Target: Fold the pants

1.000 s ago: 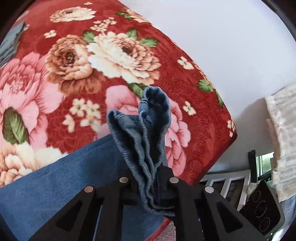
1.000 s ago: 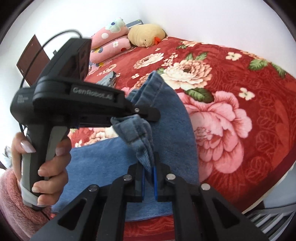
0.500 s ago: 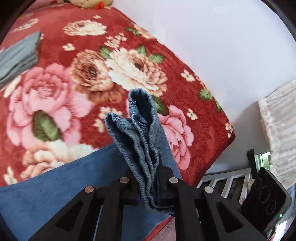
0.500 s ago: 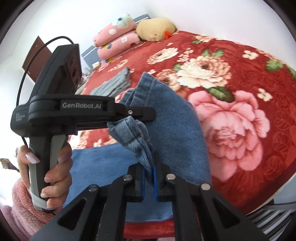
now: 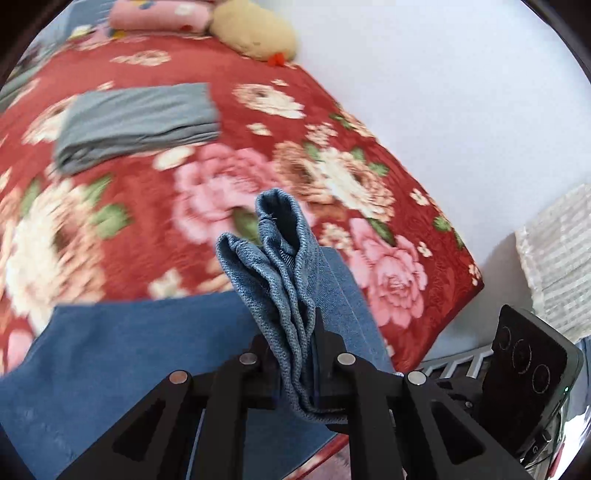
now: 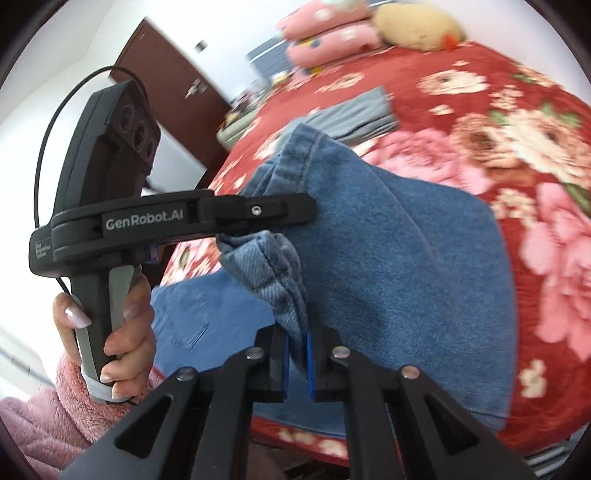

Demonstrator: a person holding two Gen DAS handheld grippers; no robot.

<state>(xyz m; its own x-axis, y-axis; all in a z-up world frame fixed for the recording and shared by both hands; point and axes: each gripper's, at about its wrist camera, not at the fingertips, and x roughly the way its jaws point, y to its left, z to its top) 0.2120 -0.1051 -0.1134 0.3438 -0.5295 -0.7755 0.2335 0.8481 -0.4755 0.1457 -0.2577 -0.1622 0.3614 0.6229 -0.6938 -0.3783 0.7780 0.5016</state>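
Blue denim pants (image 5: 122,350) lie across the red flowered bedspread (image 5: 155,206), one end lifted off it. My left gripper (image 5: 295,354) is shut on a bunched fold of the denim that sticks up between its fingers. My right gripper (image 6: 297,350) is shut on another bunched edge of the pants (image 6: 406,280), pinched between its blue pads. In the right wrist view the left gripper (image 6: 280,221) appears side-on, held by a hand (image 6: 118,332) in a pink fluffy sleeve, its fingers clamped on the hem.
A folded grey garment (image 5: 136,122) lies farther up the bed. Pink pillows (image 5: 159,14) and a yellow plush toy (image 5: 255,33) sit at the head. A white wall (image 5: 443,92) runs along the bed's right. The bed edge (image 5: 436,332) drops off on the right.
Both grippers have carried the pinched denim up the bed. The grey garment, the pillows and the plush toy have come into the left wrist view. The grips are unchanged.
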